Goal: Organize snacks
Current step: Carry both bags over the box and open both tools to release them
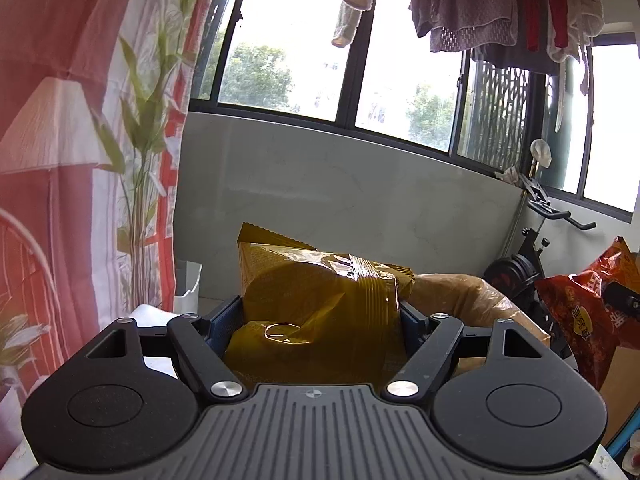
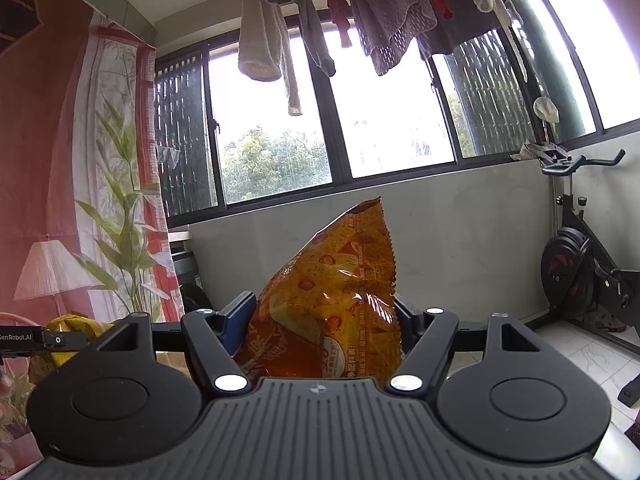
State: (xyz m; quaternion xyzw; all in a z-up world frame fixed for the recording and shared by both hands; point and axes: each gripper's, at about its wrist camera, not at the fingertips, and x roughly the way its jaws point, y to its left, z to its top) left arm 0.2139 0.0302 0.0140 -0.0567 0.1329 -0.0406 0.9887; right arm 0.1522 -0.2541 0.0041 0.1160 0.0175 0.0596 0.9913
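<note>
Two snack bags are in hand, one per gripper. Left wrist view: the left gripper (image 1: 322, 322) is clamped on a mustard-yellow glossy foil snack bag (image 1: 320, 300), which sits between the two fingers with its crimped top seam rising beyond the fingertips and its body filling the gap back to the palm. Film is crumpled and dented where the pads press, so I judge it light, air-filled, soft and slippery, with brittle contents; a hold across the puffed middle is adequate, though the flat crimped seam would give surer purchase and less crushing. Beyond the right finger lies a tan translucent plastic sack (image 1: 472, 300), apparently open at its mouth; its contents cannot be made out. Farther to that side the red-orange printed foil snack bag (image 1: 588, 312) appears. Right wrist view: the right gripper (image 2: 322, 326) is clamped on that red-orange bag (image 2: 332, 300), standing upright between the fingers, its serrated top corner well past the tips. Same handling judgement applies: light, crinkly, easily crushed, liable to slide. No receiving container is visible in this view. Left of the left finger, the yellow bag (image 2: 68, 332) shows partly.
</note>
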